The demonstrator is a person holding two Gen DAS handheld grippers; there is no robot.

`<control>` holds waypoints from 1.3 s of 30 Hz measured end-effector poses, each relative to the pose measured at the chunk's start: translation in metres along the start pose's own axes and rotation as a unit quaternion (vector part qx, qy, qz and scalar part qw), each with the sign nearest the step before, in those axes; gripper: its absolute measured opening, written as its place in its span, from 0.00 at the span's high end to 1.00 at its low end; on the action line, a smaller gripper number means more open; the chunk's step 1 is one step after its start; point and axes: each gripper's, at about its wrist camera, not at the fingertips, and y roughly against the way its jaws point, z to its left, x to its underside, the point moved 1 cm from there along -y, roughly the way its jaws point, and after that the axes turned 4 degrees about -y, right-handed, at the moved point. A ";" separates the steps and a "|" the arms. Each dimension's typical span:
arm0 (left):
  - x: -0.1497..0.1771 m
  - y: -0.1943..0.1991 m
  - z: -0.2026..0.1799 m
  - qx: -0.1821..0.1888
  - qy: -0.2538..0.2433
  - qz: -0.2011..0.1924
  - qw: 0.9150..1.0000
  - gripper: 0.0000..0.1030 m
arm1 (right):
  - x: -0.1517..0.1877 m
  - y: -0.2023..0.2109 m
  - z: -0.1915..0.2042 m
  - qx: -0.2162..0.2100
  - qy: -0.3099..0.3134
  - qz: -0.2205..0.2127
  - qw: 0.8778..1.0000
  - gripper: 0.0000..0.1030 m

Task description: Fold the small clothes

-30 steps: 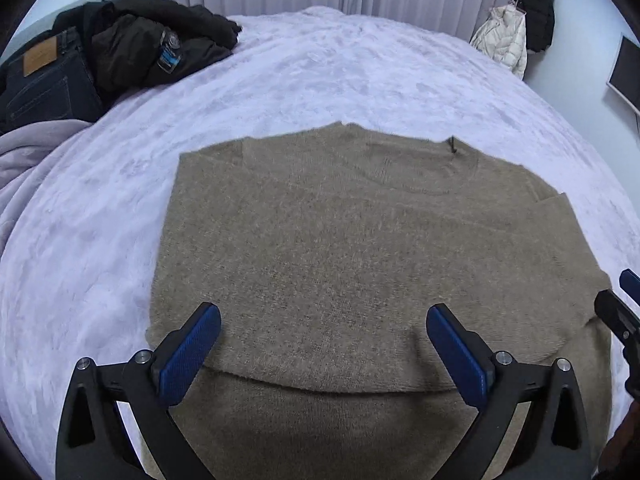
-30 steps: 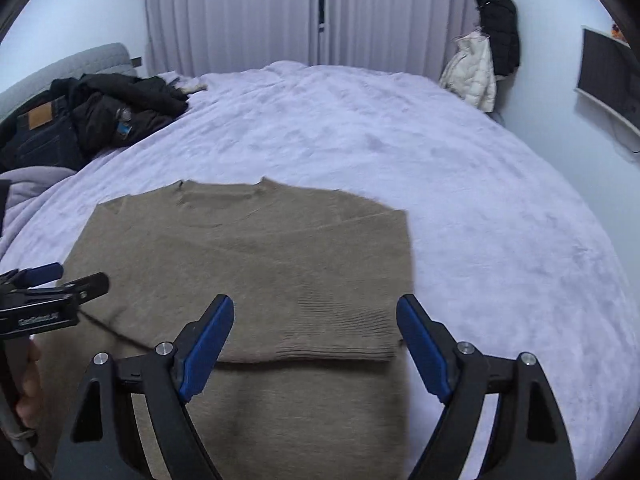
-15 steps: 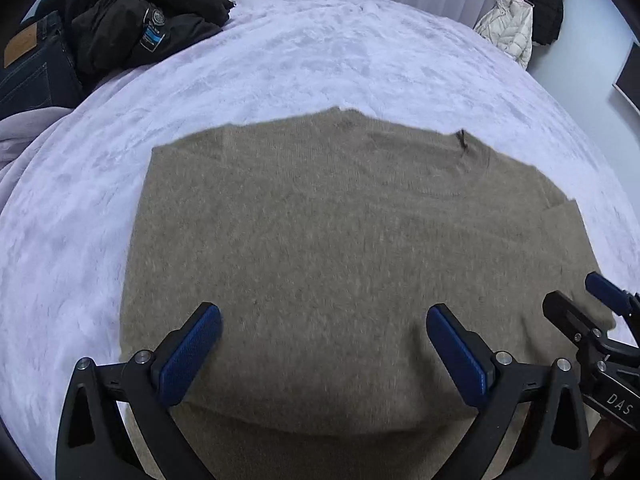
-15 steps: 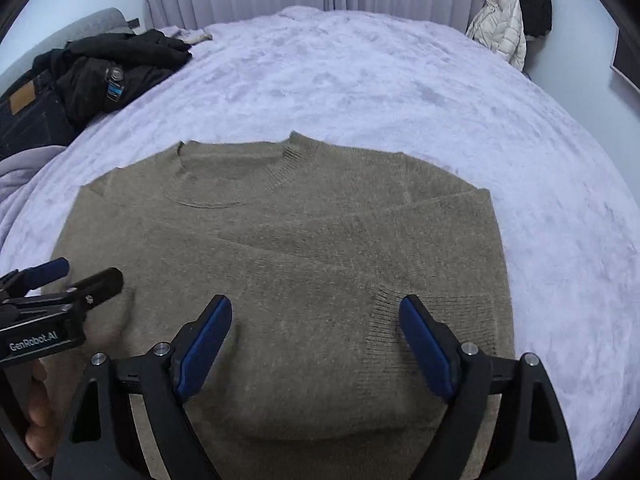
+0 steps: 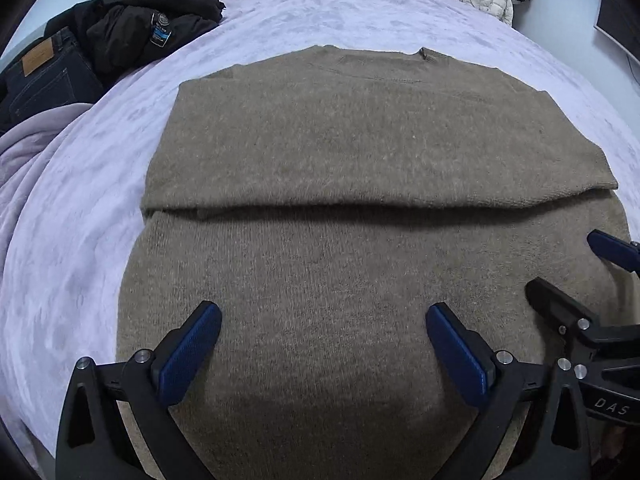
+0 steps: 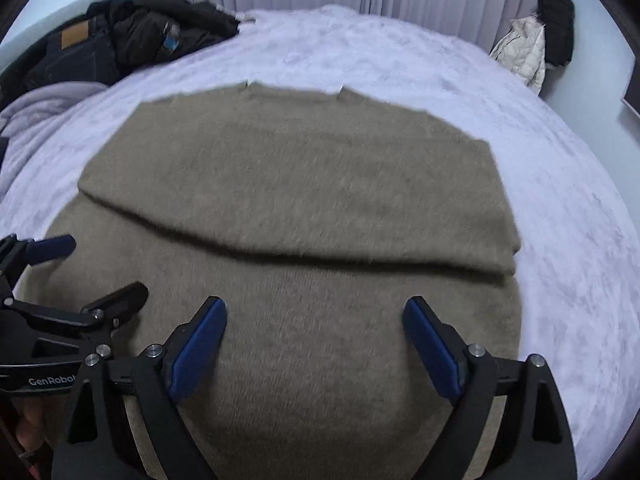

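A brown knit sweater (image 5: 360, 152) lies flat on the bed, its sleeves folded across the chest so a folded edge runs sideways over the body; it also shows in the right wrist view (image 6: 304, 184). My left gripper (image 5: 323, 326) is open and empty, hovering over the sweater's lower part. My right gripper (image 6: 315, 316) is open and empty, hovering over the lower part too. The right gripper shows at the right edge of the left wrist view (image 5: 580, 276), and the left gripper shows at the left edge of the right wrist view (image 6: 84, 268).
The bed has a pale lavender cover (image 5: 72, 208). A pile of dark clothes, a black jacket (image 5: 140, 28) and jeans (image 5: 44, 72), lies at the far left. Coats (image 6: 536, 48) hang by the wall at the far right, beside curtains.
Both grippers have moved back toward the sweater's hem and lower over it. The sweater has not moved.
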 end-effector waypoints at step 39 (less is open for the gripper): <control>0.143 0.113 0.021 0.003 -0.060 -0.037 0.998 0.00 | 0.154 0.091 -0.046 -0.060 0.144 -0.086 0.984 0.07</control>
